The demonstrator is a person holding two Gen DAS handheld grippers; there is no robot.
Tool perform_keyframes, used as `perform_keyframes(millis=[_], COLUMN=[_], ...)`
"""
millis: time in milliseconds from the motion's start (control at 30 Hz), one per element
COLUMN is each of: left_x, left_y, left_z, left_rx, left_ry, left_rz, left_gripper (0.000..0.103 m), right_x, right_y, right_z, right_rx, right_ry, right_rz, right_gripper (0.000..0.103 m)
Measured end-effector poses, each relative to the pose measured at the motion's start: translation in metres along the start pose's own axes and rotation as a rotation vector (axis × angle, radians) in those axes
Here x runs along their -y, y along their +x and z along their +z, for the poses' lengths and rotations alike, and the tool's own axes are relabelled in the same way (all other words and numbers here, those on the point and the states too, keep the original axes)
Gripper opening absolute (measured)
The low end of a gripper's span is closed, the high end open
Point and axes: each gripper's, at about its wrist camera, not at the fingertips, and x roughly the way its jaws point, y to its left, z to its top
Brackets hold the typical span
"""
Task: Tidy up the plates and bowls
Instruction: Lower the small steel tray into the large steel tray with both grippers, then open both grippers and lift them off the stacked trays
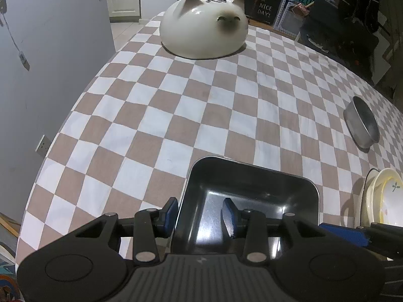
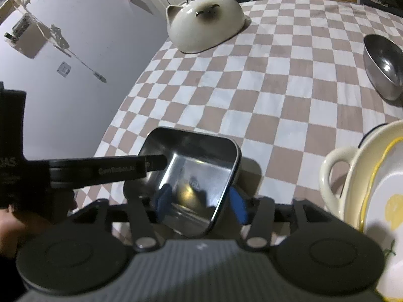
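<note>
Left tool is straddling the left wall of the steel tray: one blue pad outside the wall, the other inside the tray. Pads are standing apart, with a visible gap on the inner side; no clamp showing.

Right tool is straddling the right wall of the same tray, left pad inside, right pad outside the rim. Jaws are apart and not pressing on the metal.

The tray is sitting on the checkered worktop, directly under both tools. In the right wrist view, the left tool's black finger is reaching across from the left over the tray's left rim.

Ahead of the tools, at the far edge, a cat bowl is lying upside down, ears toward the sink tap behind it. Ahead and to the right, well apart from the tray, a round steel bowl is sitting upright. Near the right tool's right side, a stack of cream dishes with a handled one at the bottom and a yellow-rimmed plate on top is standing, near the tray but not touching it.
</note>
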Motion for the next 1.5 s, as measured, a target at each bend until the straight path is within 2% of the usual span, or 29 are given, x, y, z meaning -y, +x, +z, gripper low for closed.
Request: perform_keyframes(millis=[233, 400, 533, 833, 967, 1233, 1500], left_x=[0.000, -0.001, -0.001, -0.003, -0.004, -0.002, 0.017], left_y=[0.008, 0.007, 0.000, -0.017, -0.025, -0.039, -0.058], left_z=[-0.001, -0.001, -0.002, -0.008, -0.009, -0.011, -0.008], left_rx=[-0.046, -0.061, -0.058, -0.045, -0.038, -0.013, 0.059], left_ry=[0.015, 0.022, 0.026, 0.033, 0.027, 0.023, 0.025], left_rz=[0.003, 0.012, 0.024, 0.047, 0.059, 0.072, 0.052], left_gripper=[0.050, 0.057, 0.067, 0.091, 0.099, 0.103, 0.103], right_x=[0.005, 0.008, 0.009, 0.004, 0.002, 0.001, 0.017], right_y=[0.004, 0.006, 0.005, -0.002, -0.007, -0.030, -0.074], right_z=[0.001, 0.000, -0.001, -0.005, -0.007, -0.008, -0.009], right_rx=[0.000, 0.000, 0.011, 0.044, 0.072, 0.131, 0.254], right_ry=[0.044, 0.057, 0.055, 0.018, -0.003, -0.047, -0.062], right_rz=[-0.028, -0.037, -0.058, -0.091, -0.102, -0.077, -0.085], right_gripper=[0.073, 0.076, 0.087, 0.096, 0.103, 0.103, 0.103])
